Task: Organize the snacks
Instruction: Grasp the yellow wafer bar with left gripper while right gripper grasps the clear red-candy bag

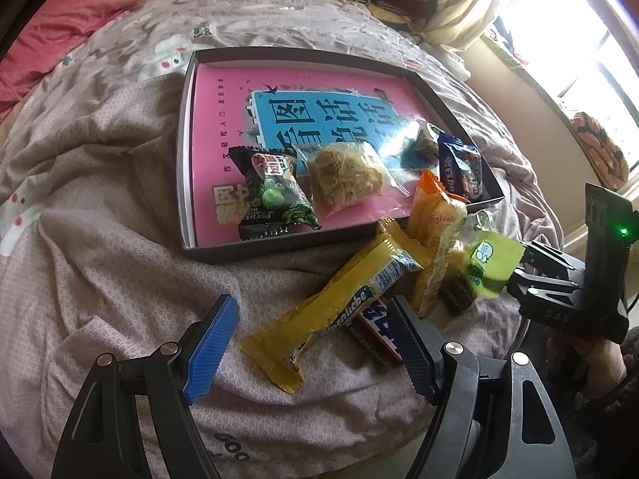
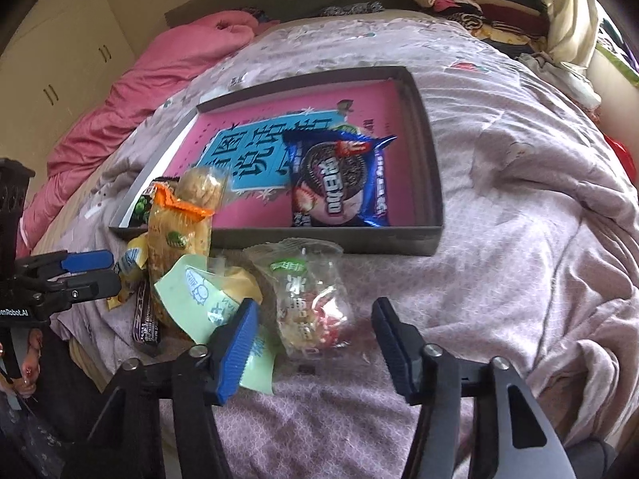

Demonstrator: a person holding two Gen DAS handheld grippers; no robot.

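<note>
Lying in dark tray [image 1: 187, 127]: green-pea packet [image 1: 277, 195], clear floss packet [image 1: 345, 175], Oreo pack [image 2: 339, 183], left gripper [image 1: 315, 343] and right gripper [image 2: 315, 343] both apart, empty.

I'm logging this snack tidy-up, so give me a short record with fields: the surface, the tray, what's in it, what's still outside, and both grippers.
surface: bed quilt
tray: shallow dark tray, pink book lining it
in tray: green pea packet, clear floss-cake bag, blue Oreo pack
outside tray: yellow wafer bar, orange-topped cracker pack, light green packet, clear candy bag
left gripper: open, over the yellow wafer bar
right gripper: open, around the clear candy bag, not pressing it
</note>
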